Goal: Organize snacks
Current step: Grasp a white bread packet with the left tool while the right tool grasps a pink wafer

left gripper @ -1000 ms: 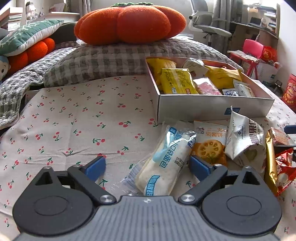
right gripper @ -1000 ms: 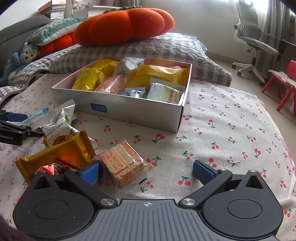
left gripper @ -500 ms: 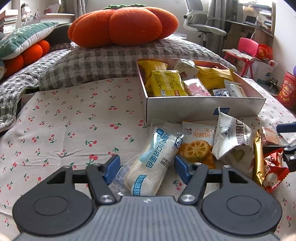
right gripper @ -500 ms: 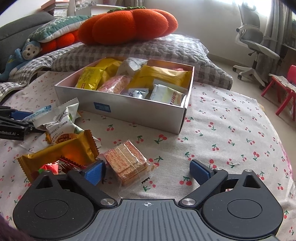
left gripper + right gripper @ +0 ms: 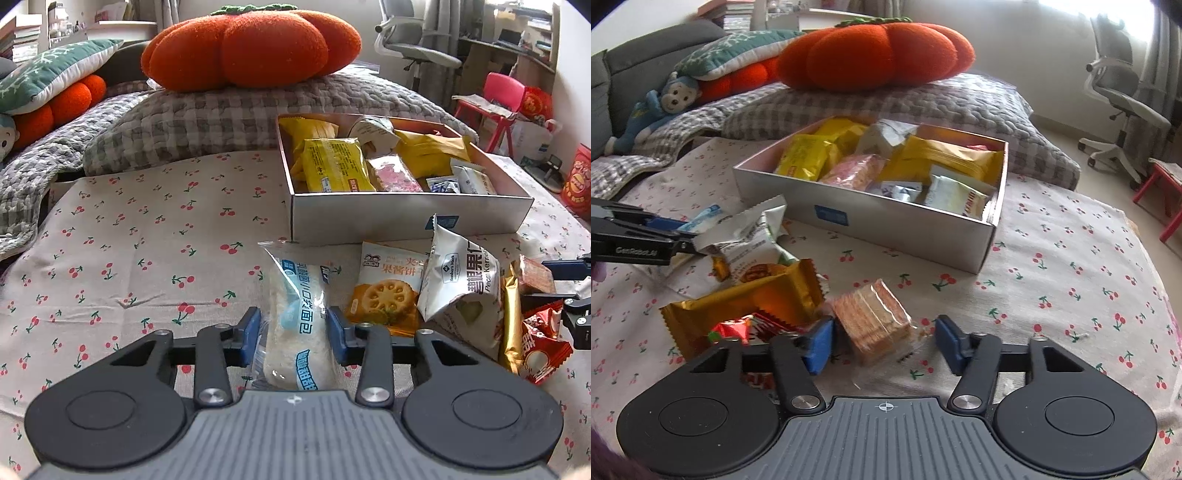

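My left gripper (image 5: 294,329) is shut on a white and blue bread pack (image 5: 299,321), its blue pads pressing both sides. My right gripper (image 5: 883,341) is open around a clear-wrapped cracker stack (image 5: 873,319), with a gap on the right side. A silver box (image 5: 406,218) holds several snacks; it also shows in the right wrist view (image 5: 871,229). Loose on the cloth lie a biscuit pack (image 5: 388,288), a silver nut bag (image 5: 460,280), a gold pack (image 5: 746,302) and a red pack (image 5: 733,328).
The cherry-print cloth (image 5: 129,240) covers the surface. A grey checked pillow (image 5: 229,114) with an orange pumpkin cushion (image 5: 251,48) lies behind the box. The left gripper shows at the left edge of the right wrist view (image 5: 639,236).
My left gripper has closed step by step onto the bread pack. My right gripper has moved forward around the cracker stack and its fingers have narrowed.
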{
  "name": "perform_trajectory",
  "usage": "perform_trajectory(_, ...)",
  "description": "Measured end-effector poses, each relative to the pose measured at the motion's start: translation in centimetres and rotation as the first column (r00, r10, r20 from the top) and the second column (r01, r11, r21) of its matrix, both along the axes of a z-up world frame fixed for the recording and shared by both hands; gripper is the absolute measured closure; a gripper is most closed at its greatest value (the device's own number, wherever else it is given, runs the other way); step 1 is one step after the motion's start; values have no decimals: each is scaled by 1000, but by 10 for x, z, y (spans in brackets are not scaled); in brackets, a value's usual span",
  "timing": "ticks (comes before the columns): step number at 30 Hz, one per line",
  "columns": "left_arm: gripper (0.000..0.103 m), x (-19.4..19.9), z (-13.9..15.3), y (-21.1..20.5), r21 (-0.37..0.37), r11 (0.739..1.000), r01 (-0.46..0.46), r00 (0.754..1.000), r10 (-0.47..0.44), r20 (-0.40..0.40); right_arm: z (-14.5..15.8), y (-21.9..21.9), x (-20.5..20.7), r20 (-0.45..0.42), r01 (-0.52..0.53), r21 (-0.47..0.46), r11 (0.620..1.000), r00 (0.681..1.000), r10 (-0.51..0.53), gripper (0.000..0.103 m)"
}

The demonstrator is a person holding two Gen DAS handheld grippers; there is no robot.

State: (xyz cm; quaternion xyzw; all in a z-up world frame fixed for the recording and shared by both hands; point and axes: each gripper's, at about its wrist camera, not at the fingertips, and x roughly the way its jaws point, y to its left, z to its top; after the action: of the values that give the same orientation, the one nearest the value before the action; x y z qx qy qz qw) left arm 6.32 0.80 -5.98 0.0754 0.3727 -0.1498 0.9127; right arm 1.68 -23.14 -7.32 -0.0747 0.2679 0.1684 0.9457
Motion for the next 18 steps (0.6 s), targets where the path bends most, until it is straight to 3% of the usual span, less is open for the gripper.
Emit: perform_trajectory(18,78,-2,7,-1,-3,1000,-26,999,26,-18,10,4,-8,18,-18,2,1000,1000,18,58)
